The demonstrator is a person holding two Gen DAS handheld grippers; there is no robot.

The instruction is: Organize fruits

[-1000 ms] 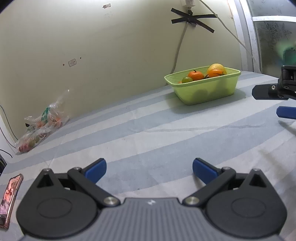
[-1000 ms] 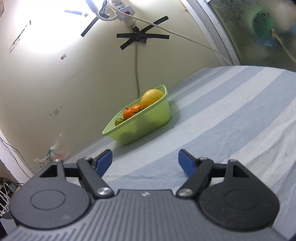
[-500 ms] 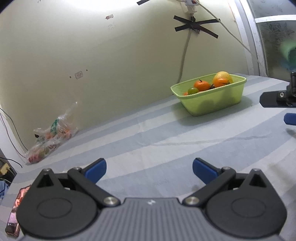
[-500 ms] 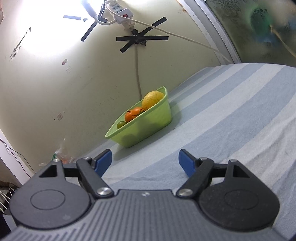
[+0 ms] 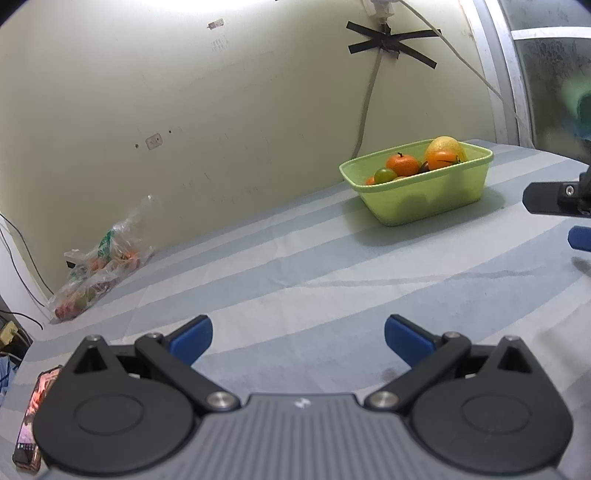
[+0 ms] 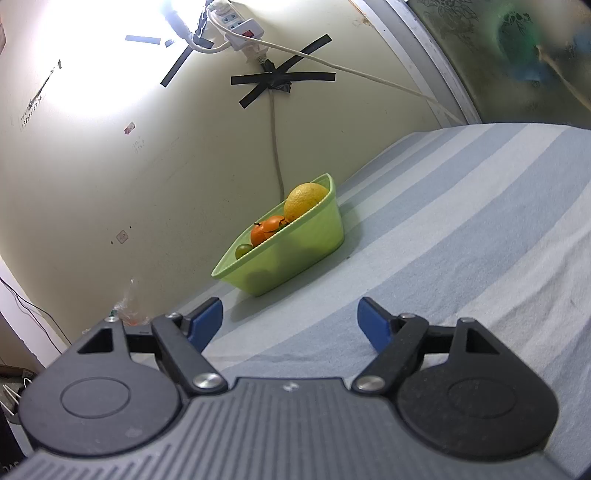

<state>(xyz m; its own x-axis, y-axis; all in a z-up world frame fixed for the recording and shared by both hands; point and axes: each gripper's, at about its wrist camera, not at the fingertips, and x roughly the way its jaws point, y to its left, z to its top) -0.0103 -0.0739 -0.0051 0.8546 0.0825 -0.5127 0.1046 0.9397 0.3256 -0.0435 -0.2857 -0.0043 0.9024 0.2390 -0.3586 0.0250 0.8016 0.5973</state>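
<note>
A light green plastic basket stands on the striped bedsheet by the far wall, and it also shows in the right wrist view. It holds an orange, a yellow citrus fruit, a small green fruit and others partly hidden. My left gripper is open and empty, well short of the basket. My right gripper is open and empty, also short of the basket. Its fingers show at the right edge of the left wrist view.
A clear plastic bag of fruit lies against the wall at far left. A phone lies at the bed's left edge. A power strip and taped cable hang on the wall above the basket.
Both cameras have tilted and pulled back slightly, so the basket sits a little lower and farther. Both grippers stay open and empty.
</note>
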